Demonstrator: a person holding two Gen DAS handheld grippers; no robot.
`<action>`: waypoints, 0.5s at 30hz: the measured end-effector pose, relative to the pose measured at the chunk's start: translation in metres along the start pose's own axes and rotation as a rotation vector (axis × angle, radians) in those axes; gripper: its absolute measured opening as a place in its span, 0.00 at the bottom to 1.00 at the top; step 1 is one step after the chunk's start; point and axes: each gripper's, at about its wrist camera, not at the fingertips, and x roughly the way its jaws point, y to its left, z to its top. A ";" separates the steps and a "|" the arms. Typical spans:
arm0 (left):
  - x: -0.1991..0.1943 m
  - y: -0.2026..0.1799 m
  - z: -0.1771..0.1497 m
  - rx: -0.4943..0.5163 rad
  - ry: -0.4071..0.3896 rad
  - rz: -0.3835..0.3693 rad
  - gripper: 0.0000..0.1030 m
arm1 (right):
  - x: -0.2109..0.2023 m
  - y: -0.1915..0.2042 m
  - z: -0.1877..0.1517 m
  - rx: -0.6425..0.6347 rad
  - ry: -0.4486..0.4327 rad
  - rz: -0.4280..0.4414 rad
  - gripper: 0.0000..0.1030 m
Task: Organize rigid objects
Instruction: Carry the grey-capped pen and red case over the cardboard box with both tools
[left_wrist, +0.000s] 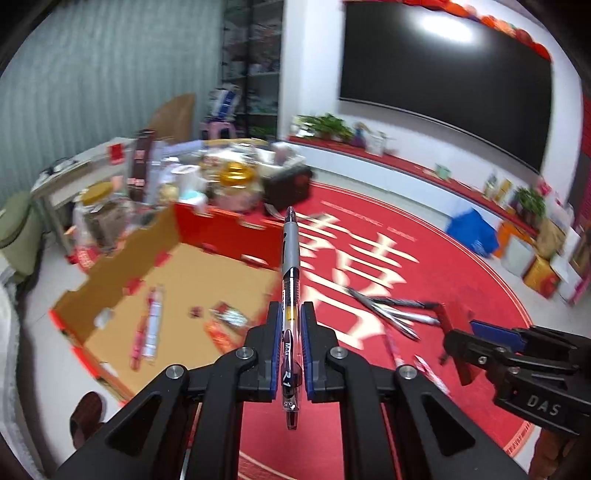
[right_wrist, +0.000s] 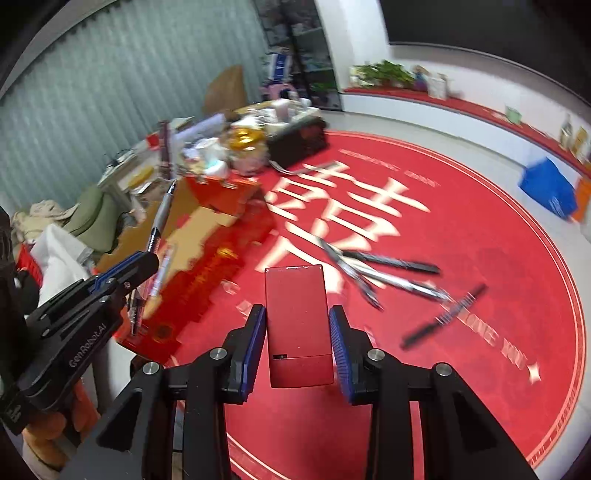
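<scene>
My left gripper is shut on a grey and clear ballpoint pen, held in the air, pointing forward over the edge of an open cardboard box. The pen also shows in the right wrist view. My right gripper is shut on a flat red rectangular case, held above the red round rug. The right gripper with the case appears at the right of the left wrist view. Several pens lie in a loose pile on the rug.
The box holds a few small pens and wrappers. A cluttered low table with jars and boxes stands behind it. A black comb lies on the rug. A blue bag and boxes line the wall ledge.
</scene>
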 end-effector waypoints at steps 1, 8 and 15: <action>-0.001 0.007 0.001 -0.013 -0.003 0.012 0.10 | 0.005 0.009 0.006 -0.013 0.002 0.014 0.35; 0.002 0.068 0.009 -0.101 -0.021 0.132 0.10 | 0.030 0.070 0.036 -0.092 -0.021 0.093 0.35; 0.020 0.105 0.011 -0.144 -0.015 0.234 0.10 | 0.057 0.117 0.054 -0.136 -0.041 0.144 0.35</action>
